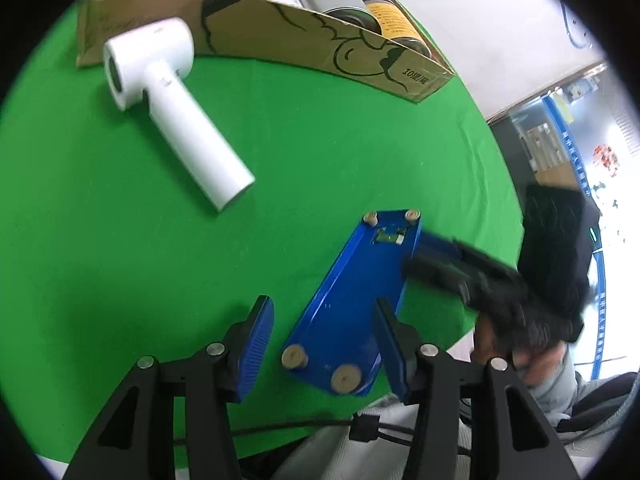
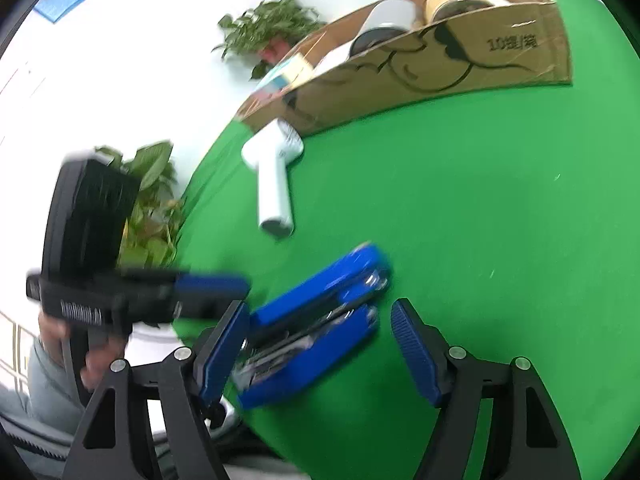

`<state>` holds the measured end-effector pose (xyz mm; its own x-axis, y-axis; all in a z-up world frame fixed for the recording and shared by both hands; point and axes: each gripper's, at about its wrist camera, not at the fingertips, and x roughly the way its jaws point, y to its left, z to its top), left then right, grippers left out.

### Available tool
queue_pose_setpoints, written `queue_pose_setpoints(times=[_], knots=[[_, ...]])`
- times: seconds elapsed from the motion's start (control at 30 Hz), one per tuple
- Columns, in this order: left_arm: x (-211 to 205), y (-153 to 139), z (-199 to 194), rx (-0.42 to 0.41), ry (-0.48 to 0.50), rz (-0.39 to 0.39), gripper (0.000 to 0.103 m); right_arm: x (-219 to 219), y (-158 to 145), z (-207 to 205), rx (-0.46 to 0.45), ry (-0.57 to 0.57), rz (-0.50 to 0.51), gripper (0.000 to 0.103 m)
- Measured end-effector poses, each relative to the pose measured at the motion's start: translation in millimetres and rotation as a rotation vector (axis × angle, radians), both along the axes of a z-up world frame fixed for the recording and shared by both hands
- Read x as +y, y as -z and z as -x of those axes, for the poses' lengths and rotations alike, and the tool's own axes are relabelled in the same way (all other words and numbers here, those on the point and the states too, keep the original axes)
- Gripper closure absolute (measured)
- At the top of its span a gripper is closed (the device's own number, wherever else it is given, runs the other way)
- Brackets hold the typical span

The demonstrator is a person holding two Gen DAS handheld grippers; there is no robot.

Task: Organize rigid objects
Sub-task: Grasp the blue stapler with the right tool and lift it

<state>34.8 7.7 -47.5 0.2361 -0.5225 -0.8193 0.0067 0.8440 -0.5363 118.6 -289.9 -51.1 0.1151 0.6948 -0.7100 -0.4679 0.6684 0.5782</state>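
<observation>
Black print reading "10提/箱" is seen on the near wall of the cardboard box (image 1: 280,36), beside a bold black line drawing; the same characters can be read in the right wrist view. A yellow label with small dark print is carried by 1 of the cans (image 1: 390,20) lying in the box, but its words cannot be made out. White lettering is visible on the side of the left gripper's body in the right wrist view, too blurred to be read. The blue stapler (image 1: 352,300) is tipped on its side on the green table (image 1: 120,260), near the front edge; in the left wrist view its flat glossy underside is shown, with 4 round beige feet at the corners and a small white and green tag near the far end. In the right wrist view its 2 blue halves are seen parted, with metal parts between them. The left gripper (image 1: 324,340) is spread, with the stapler between its ribbed blue pads, close to the right pad and clear of the left one. The right gripper (image 2: 316,344) is spread too; its left pad lies against or just beside the stapler, its right pad well apart. A white hair dryer (image 1: 168,100) lies on the table between the stapler and the box.
</observation>
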Motion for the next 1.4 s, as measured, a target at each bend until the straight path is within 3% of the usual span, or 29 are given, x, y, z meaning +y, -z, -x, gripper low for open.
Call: queue_pose_setpoints(times=[0.03,0.17,0.37,0.57,0.7,0.87,0.97,1.27,1.4], knots=[[-0.3,1.5,2.4,-0.001,0.010,0.019,0.053,2.0,0.3,-7.7,0.004,0.020,0.021,0.041],[-21.1,4.6,9.3,-0.015,0.108,0.044,0.053,3.2,5.6,-34.3,-0.003,0.083,0.138,0.074],[-60.8,20.5,3.3,0.035,0.166,0.023,0.053,6.7,-2.0,-39.4,0.012,0.082,0.180,0.072],[-64.1,26.8,-8.9,0.037,0.140,0.096,0.053,-27.5,-20.4,-27.0,0.060,0.143,0.203,0.054],[-60.0,29.5,-13.7,0.045,0.121,0.125,0.053,-54.2,-23.8,-2.9,0.178,0.066,0.234,0.051],[-62.1,30.9,-24.5,0.050,0.121,0.191,0.053,-50.8,-26.9,36.0,0.246,-0.025,0.240,0.046],[-63.1,30.4,-27.4,0.059,0.127,0.219,0.053,-46.0,-28.0,43.3,0.250,-0.024,0.218,0.032],[-56.7,37.0,-13.7,0.103,0.111,0.281,0.053,-35.3,-20.6,59.1,0.261,-0.027,0.233,0.035],[-42.4,38.2,-12.1,0.101,0.066,0.287,0.053,-36.4,-25.5,52.1,0.209,0.002,0.251,0.048]])
